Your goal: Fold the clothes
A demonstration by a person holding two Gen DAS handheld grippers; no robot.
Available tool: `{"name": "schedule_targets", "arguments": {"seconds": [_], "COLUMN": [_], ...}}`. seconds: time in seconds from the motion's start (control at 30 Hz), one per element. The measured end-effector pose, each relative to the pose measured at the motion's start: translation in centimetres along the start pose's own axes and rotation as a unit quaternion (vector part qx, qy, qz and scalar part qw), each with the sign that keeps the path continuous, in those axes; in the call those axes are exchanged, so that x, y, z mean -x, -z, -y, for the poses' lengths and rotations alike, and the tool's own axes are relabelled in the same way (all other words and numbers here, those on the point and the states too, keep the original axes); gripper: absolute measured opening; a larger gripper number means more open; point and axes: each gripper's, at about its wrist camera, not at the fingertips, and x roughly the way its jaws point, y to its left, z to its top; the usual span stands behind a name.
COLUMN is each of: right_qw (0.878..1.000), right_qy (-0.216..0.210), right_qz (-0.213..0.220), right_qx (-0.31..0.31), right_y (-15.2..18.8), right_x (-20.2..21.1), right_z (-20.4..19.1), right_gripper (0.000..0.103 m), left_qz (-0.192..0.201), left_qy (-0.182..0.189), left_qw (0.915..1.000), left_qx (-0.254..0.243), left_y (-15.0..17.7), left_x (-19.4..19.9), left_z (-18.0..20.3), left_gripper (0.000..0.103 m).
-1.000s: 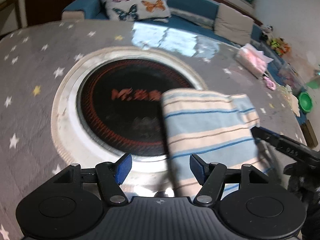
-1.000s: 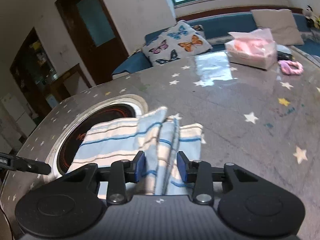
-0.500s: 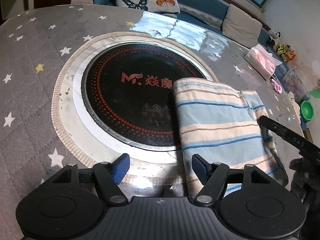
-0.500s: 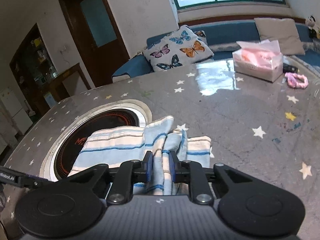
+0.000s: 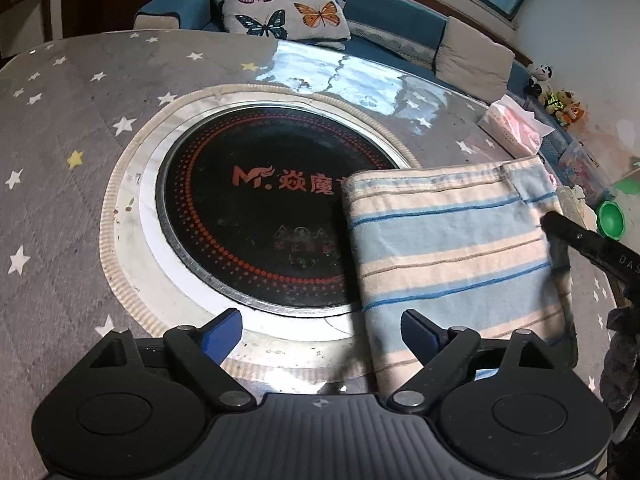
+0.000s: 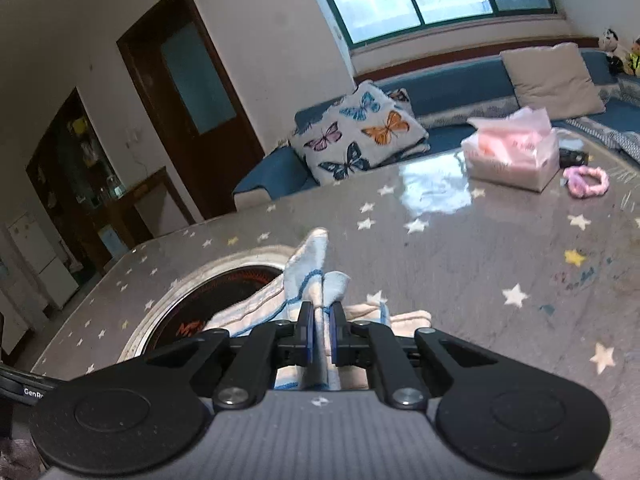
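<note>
A folded cloth with blue and cream stripes point(image 5: 452, 248) lies on the star-patterned table, partly over the round black cooktop point(image 5: 256, 216). My left gripper point(image 5: 322, 330) hovers near the cloth's left edge; its jaws are opening and nothing is between them. In the right wrist view my right gripper point(image 6: 321, 334) is shut on a bunched edge of the striped cloth point(image 6: 312, 276), which rises above the table between the pads. A black finger of the right gripper point(image 5: 576, 236) shows at the cloth's right side in the left wrist view.
A pink tissue pack point(image 6: 512, 156) and a pink hair tie point(image 6: 586, 180) sit on the far right of the table point(image 6: 480, 264). A blue sofa with a butterfly cushion point(image 5: 280, 4) runs behind. Toys and a green bowl point(image 5: 610, 220) lie past the right edge.
The right gripper's jaws closed on the cloth's edge and lifted it slightly. The left gripper's jaws spread wider, with the cloth now lying flat.
</note>
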Motion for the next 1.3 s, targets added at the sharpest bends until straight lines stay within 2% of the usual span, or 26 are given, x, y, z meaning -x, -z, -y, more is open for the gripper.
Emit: {"name": "schedule_targets", "arguments": {"seconds": [0.17, 0.27, 0.5, 0.6, 0.87, 0.97, 1.03, 1.17, 1.3], "right_qw": [0.999, 0.999, 0.999, 0.998, 0.996, 0.994, 0.994, 0.995, 0.999], "right_qy": [0.019, 0.019, -0.018, -0.009, 0.055, 0.074, 0.085, 0.087, 0.053], "right_qz": [-0.009, -0.009, 0.050, 0.067, -0.004, -0.018, -0.018, 0.001, 0.007], "right_qx": [-0.039, -0.031, 0.006, 0.004, -0.073, -0.073, -0.068, -0.052, -0.009], "right_y": [0.3, 0.6, -1.3, -1.6, 0.5, 0.9, 1.0, 0.2, -0.8], "right_x": [-0.8, -0.7, 2.3, 3.0, -0.7, -1.4, -1.3, 0.1, 0.1], "right_z": [2.2, 1.8, -1.4, -1.2, 4.7, 5.5, 5.7, 4.9, 3.3], "right_gripper": [0.007, 0.007, 0.007, 0.007, 0.008, 0.016, 0.017, 0.017, 0.017], "left_qz": [-0.004, -0.007, -0.005, -0.007, -0.015, -0.010, -0.001, 0.018, 0.038], "left_qy": [-0.002, -0.005, -0.007, -0.008, -0.009, -0.007, -0.006, -0.005, -0.002], "left_qw": [1.0000, 0.9999, 0.9999, 0.9999, 0.9996, 0.9995, 0.9992, 0.9983, 0.9956], "left_qx": [-0.003, -0.006, -0.011, -0.010, -0.020, -0.030, -0.039, -0.055, -0.085], "left_y": [0.1, 0.1, 0.1, 0.1, 0.2, -0.2, -0.5, -1.6, -2.4], "left_x": [-0.3, -0.5, -0.5, -0.5, -0.9, -0.6, -0.3, 0.0, -0.3], "left_z": [0.1, 0.2, 0.4, 0.4, 0.8, 1.4, 1.9, 3.2, 5.3], "left_gripper": [0.089, 0.089, 0.090, 0.090, 0.090, 0.090, 0.090, 0.090, 0.089]}}
